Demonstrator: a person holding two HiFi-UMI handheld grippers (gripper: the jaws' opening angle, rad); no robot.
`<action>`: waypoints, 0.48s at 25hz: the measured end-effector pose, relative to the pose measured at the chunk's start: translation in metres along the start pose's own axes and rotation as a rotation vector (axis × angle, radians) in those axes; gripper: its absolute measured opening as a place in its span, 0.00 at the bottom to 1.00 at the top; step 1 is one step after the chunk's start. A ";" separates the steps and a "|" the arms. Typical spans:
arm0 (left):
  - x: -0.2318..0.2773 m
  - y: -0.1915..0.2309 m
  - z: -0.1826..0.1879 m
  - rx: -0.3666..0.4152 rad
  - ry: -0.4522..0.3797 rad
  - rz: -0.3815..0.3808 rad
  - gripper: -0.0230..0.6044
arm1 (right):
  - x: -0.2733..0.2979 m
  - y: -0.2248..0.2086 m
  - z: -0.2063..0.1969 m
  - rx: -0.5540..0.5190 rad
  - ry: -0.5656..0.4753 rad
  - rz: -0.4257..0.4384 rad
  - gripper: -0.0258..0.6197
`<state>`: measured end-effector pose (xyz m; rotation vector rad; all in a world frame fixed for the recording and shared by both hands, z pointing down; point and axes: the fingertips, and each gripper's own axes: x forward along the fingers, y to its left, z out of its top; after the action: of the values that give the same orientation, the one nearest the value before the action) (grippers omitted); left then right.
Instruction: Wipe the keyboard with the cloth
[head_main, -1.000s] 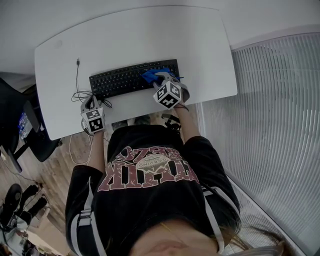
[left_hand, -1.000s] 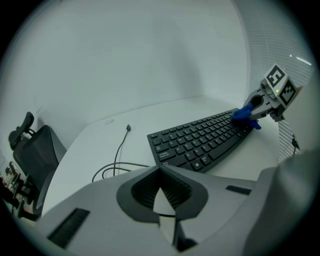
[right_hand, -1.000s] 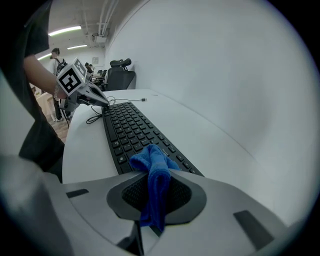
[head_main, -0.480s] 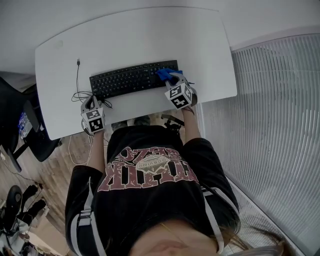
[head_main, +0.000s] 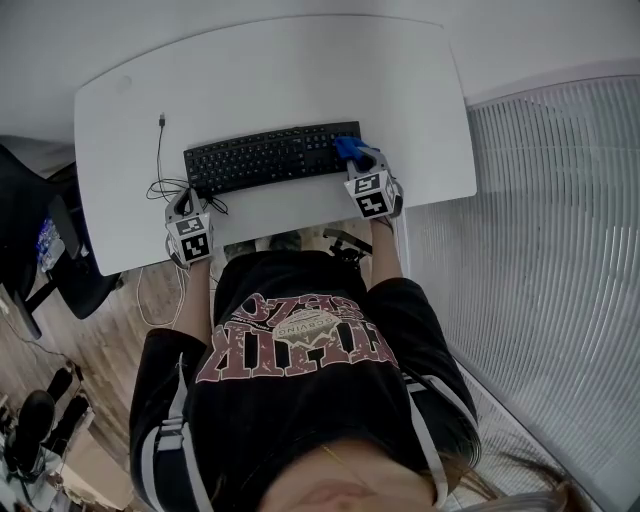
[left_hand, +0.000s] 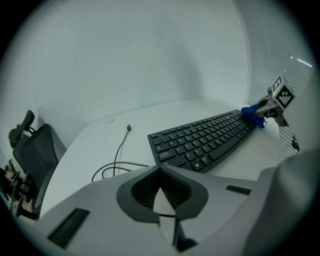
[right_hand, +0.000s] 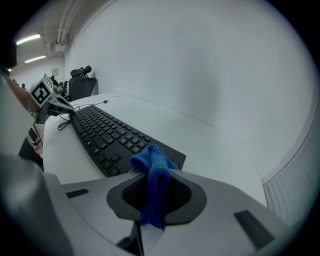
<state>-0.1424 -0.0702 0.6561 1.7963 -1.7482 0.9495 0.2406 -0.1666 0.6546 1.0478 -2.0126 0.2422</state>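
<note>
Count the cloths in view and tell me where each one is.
1. The blue cloth is clamped in the right gripper, at the keyboard's right end. None seen elsewhere.

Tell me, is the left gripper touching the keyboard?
Apart. The head view shows a strip of white table between the left gripper and the keyboard. The left gripper view shows the keyboard lying well ahead of its jaws.
</note>
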 end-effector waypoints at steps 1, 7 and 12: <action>0.001 0.001 -0.001 -0.001 0.001 0.000 0.08 | 0.000 0.001 0.001 -0.001 -0.002 -0.003 0.14; -0.001 0.003 0.001 -0.012 -0.012 -0.014 0.08 | -0.009 0.016 0.036 -0.006 -0.063 0.023 0.14; -0.004 0.004 0.000 -0.018 -0.019 -0.026 0.08 | -0.004 0.072 0.087 -0.082 -0.136 0.146 0.14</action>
<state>-0.1460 -0.0679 0.6532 1.8175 -1.7358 0.9060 0.1368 -0.1629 0.6102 0.8875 -2.2061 0.1674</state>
